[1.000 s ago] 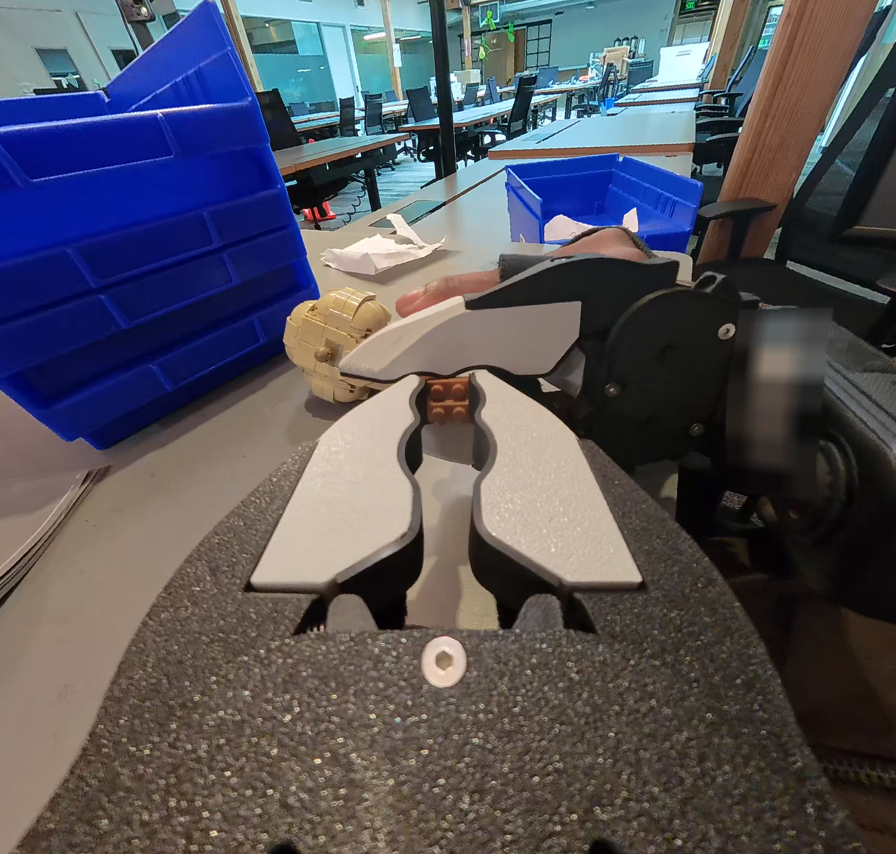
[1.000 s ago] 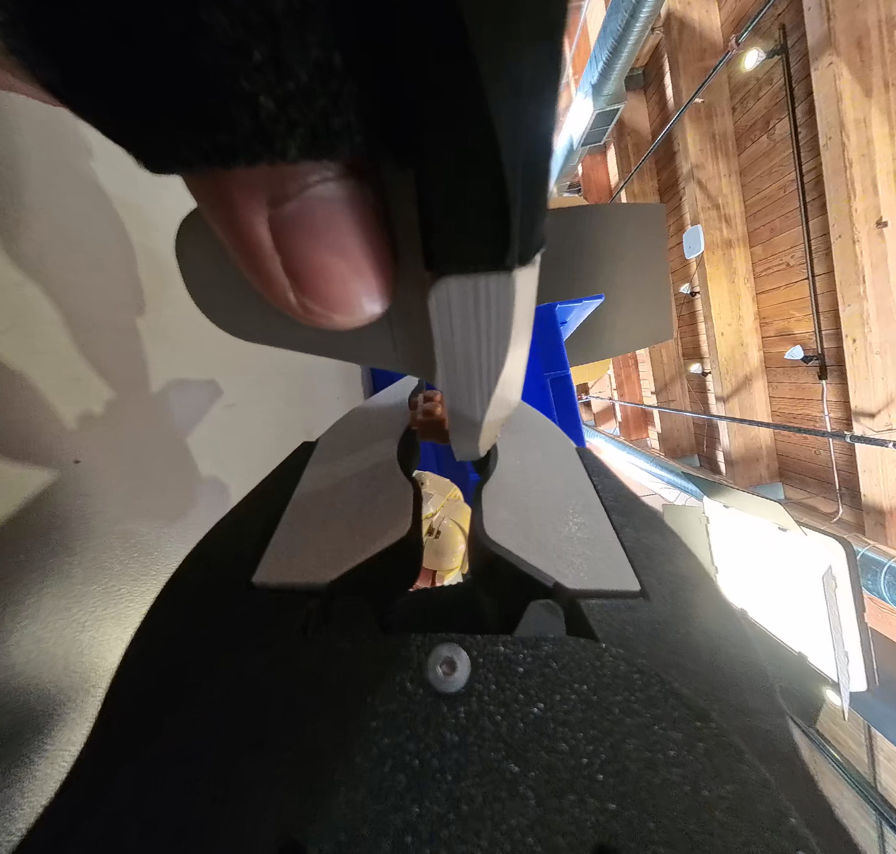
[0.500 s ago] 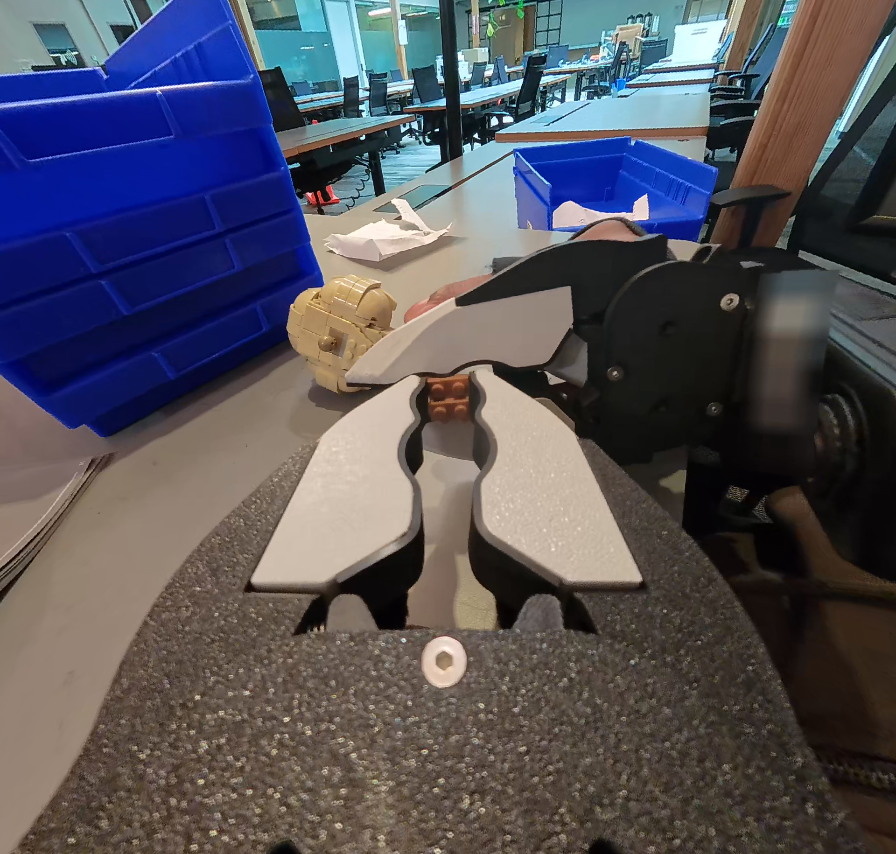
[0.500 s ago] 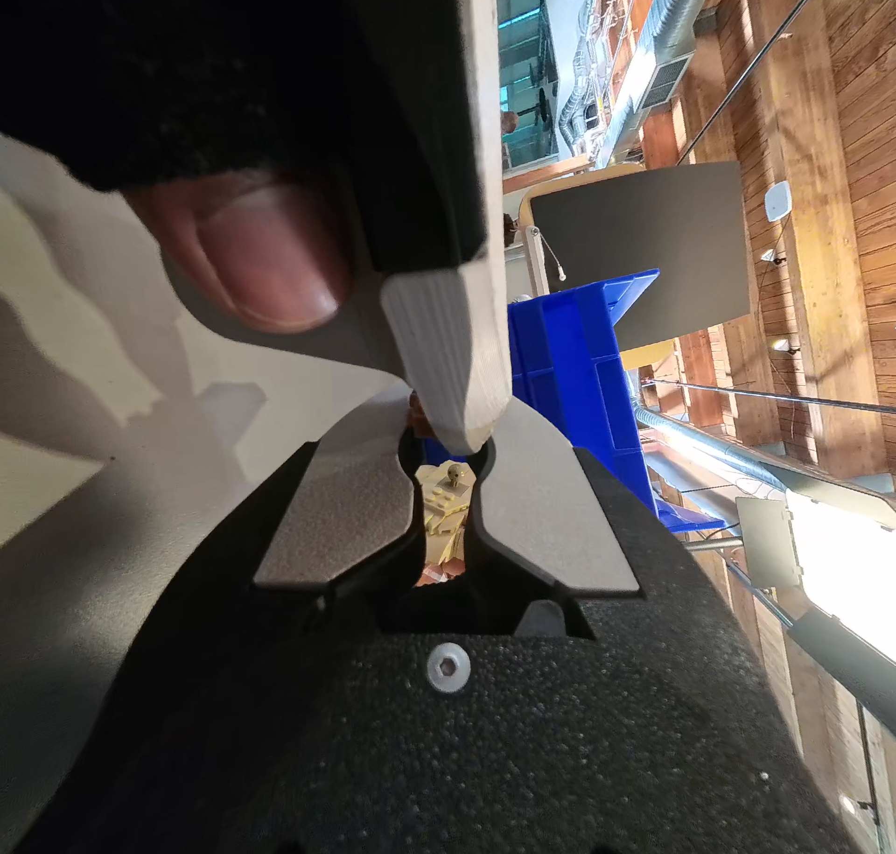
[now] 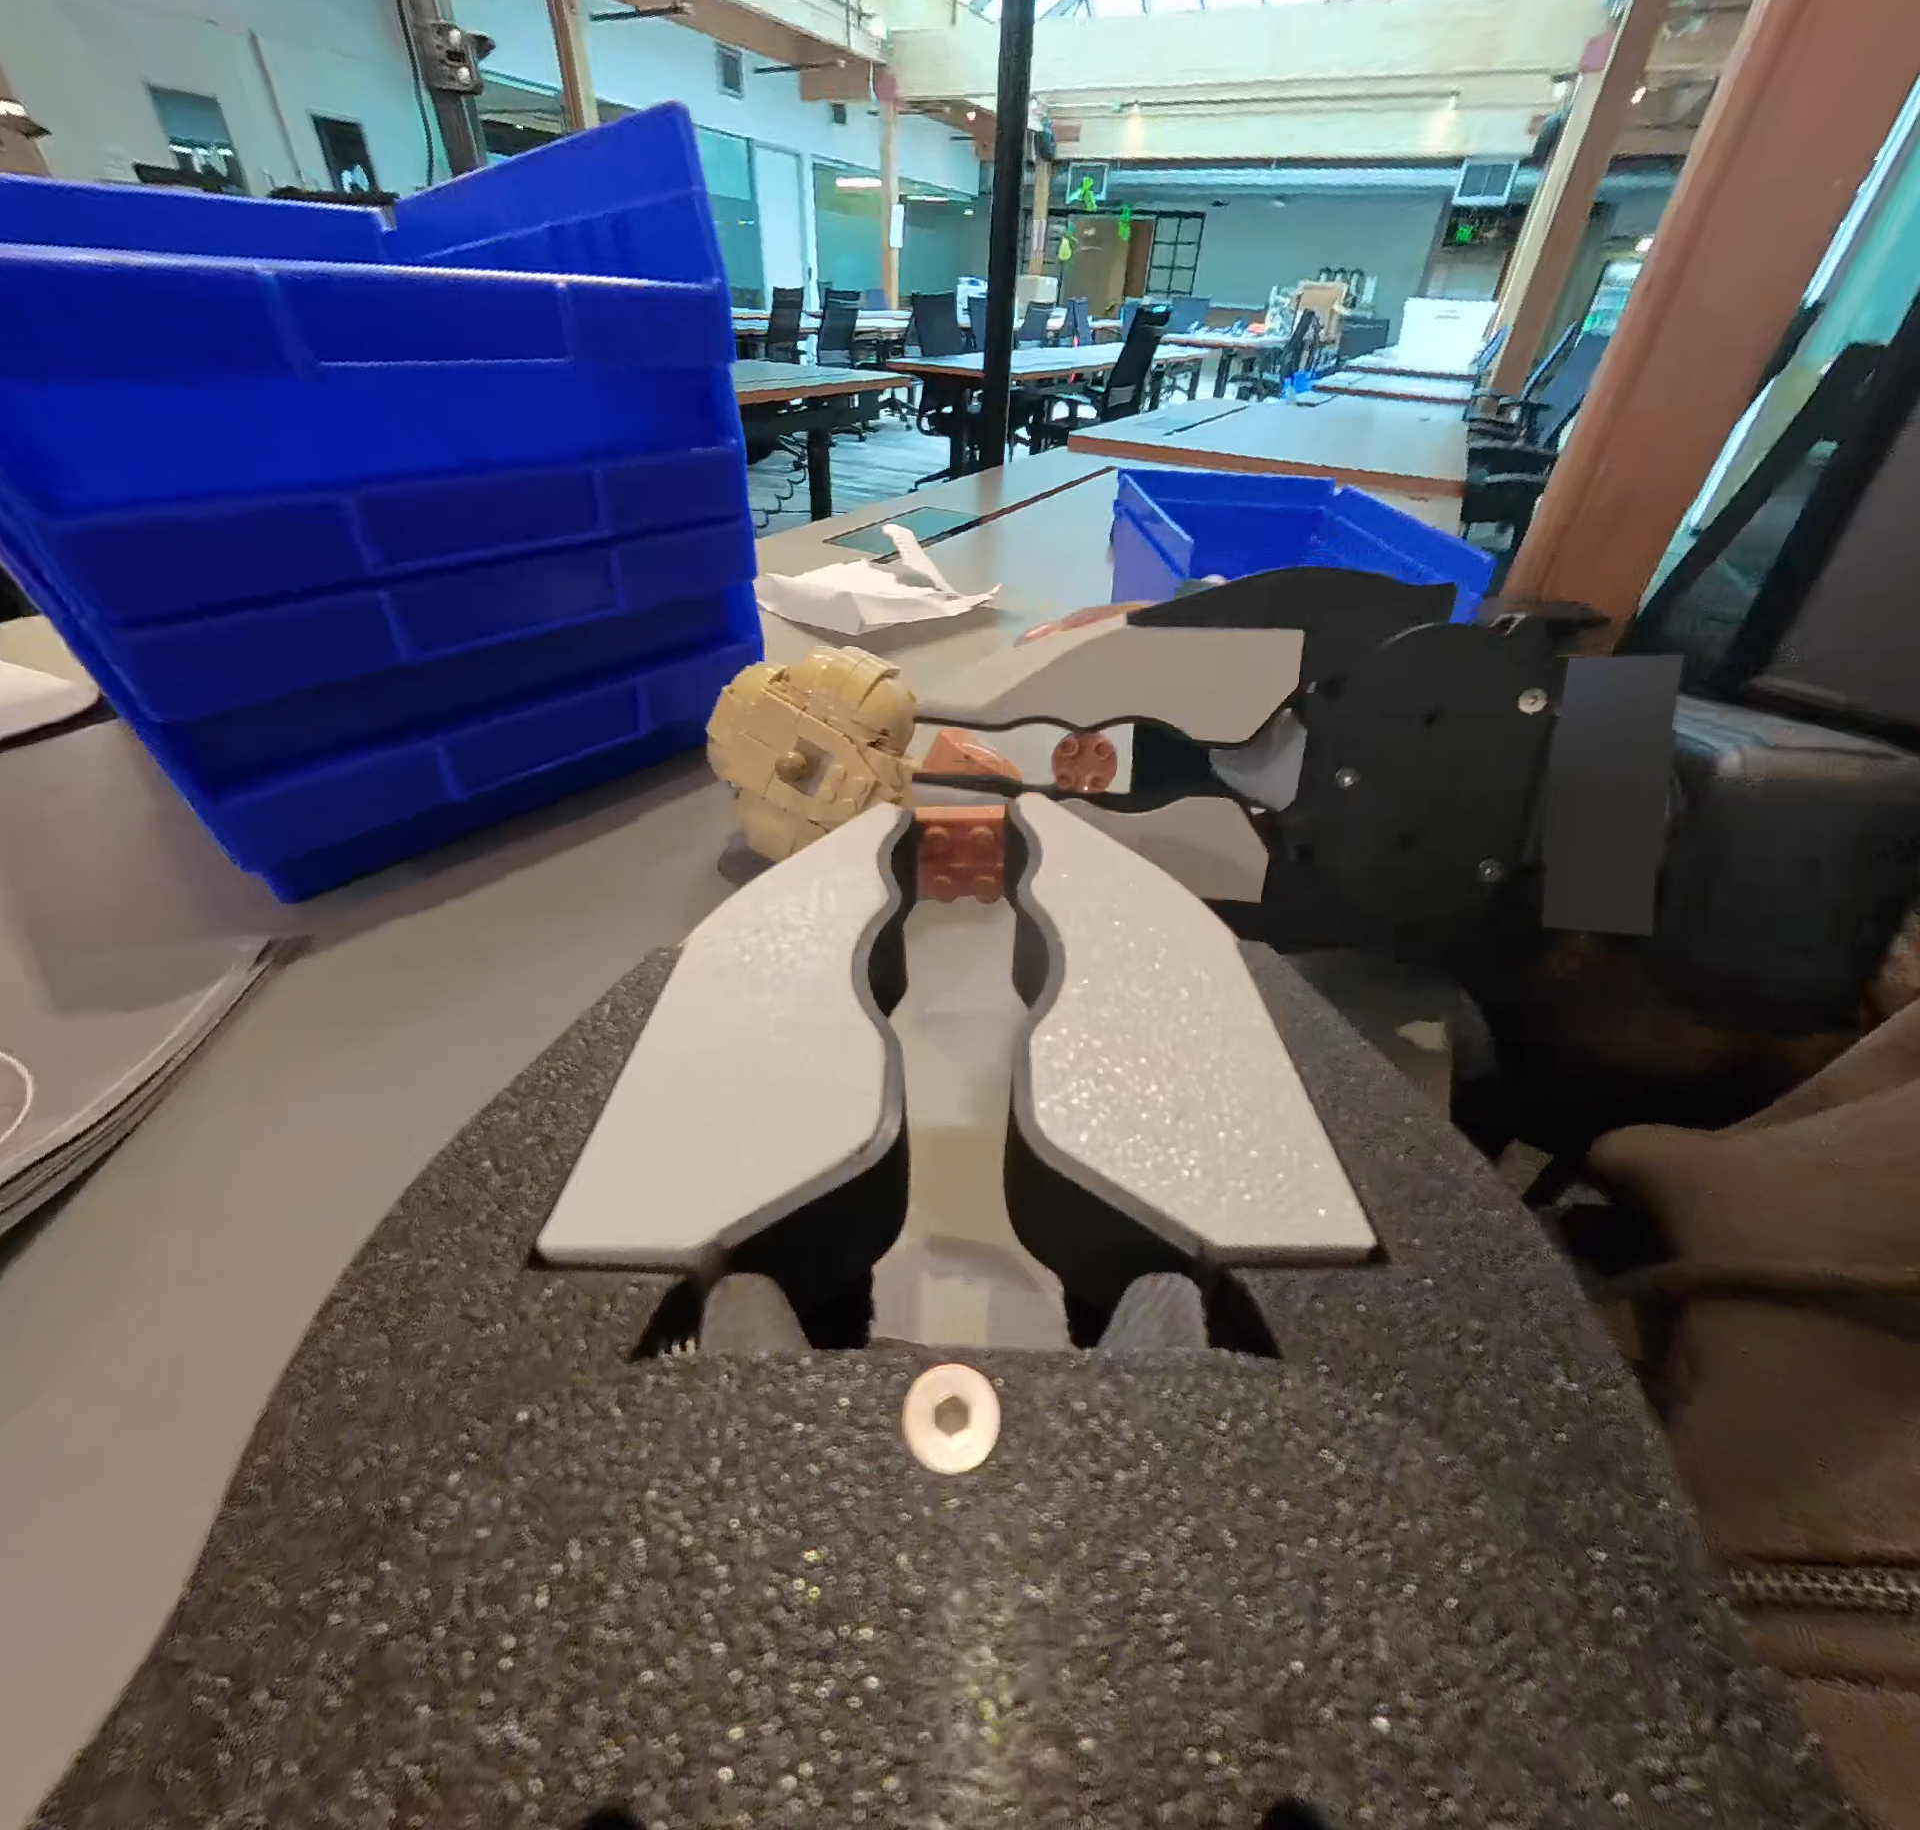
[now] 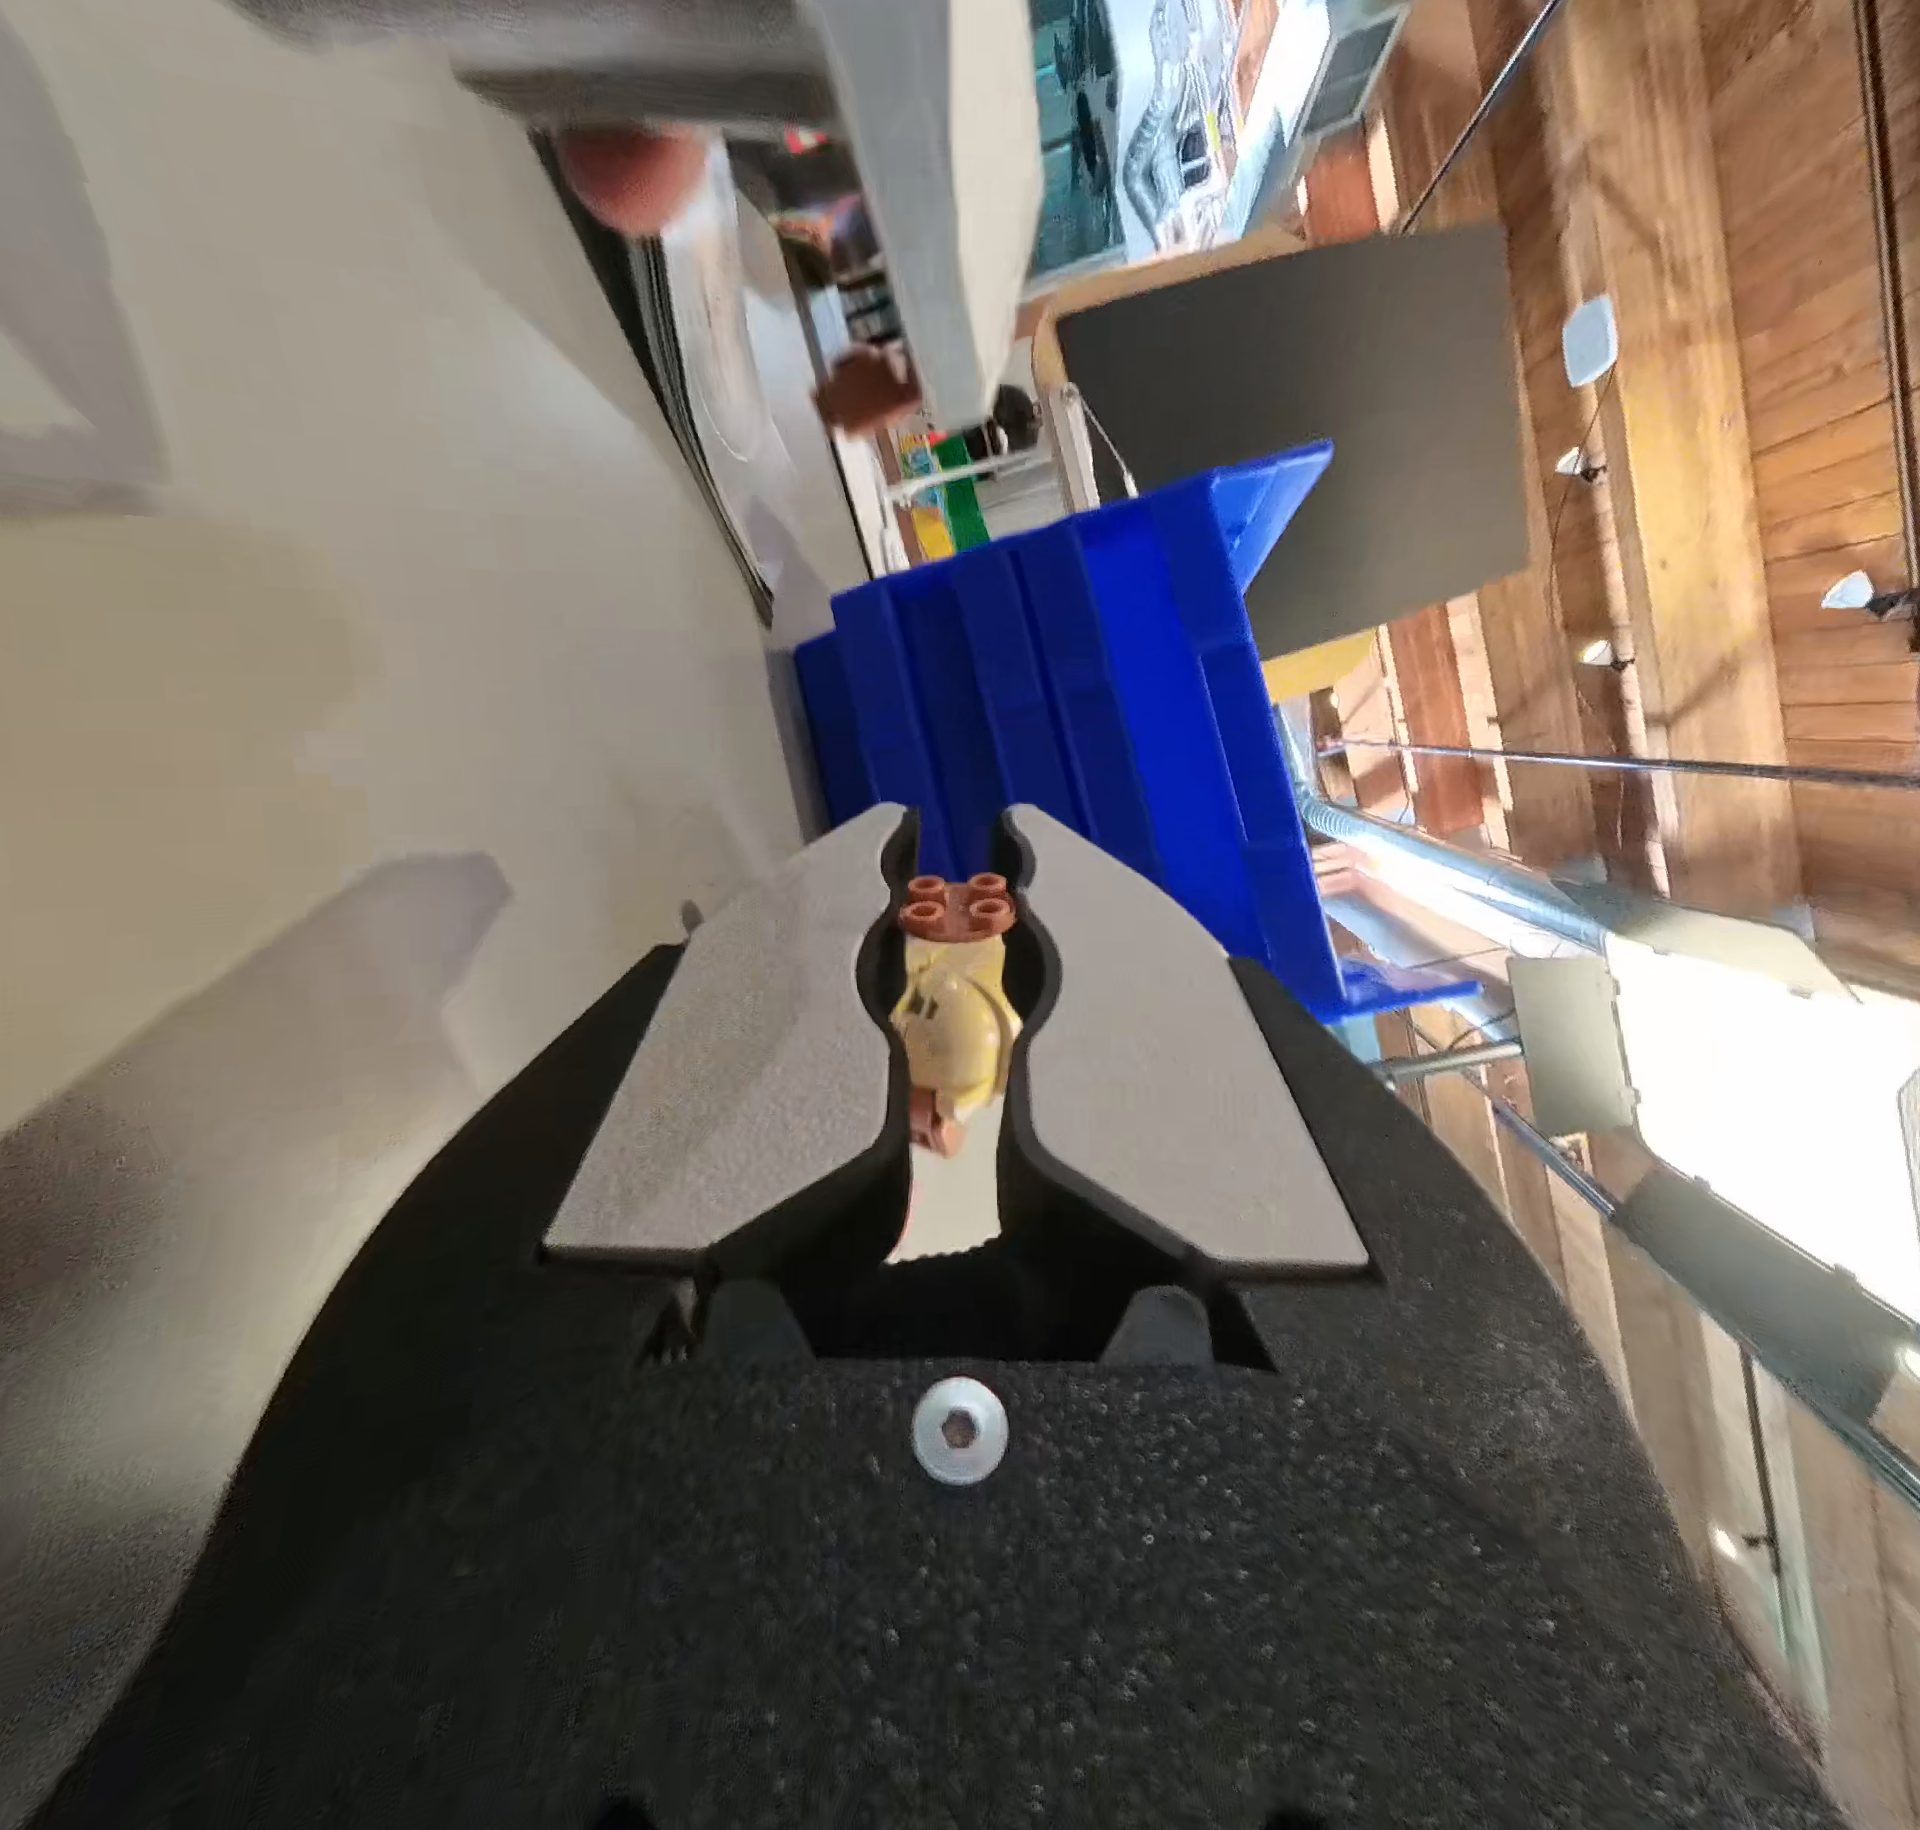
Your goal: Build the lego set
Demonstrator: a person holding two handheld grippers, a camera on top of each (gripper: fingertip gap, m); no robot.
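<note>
The left gripper [image 5: 961,835] is clamped on a small reddish-brown brick [image 5: 962,858], pinched right at its fingertips. Just ahead of those tips, the right gripper [image 5: 935,757] comes in sideways (its camera is rolled over) and is closed around the tan lego model [image 5: 816,754], whose brown studded plate [image 6: 958,910] sits between its fingers. Beyond and to the left of both stands a stack of blue bins [image 5: 395,492]

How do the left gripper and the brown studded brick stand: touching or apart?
Touching. The left wrist view shows the brown brick pinched between the fingertips of the left gripper. Both inner edges press against its sides with no gap.
</note>
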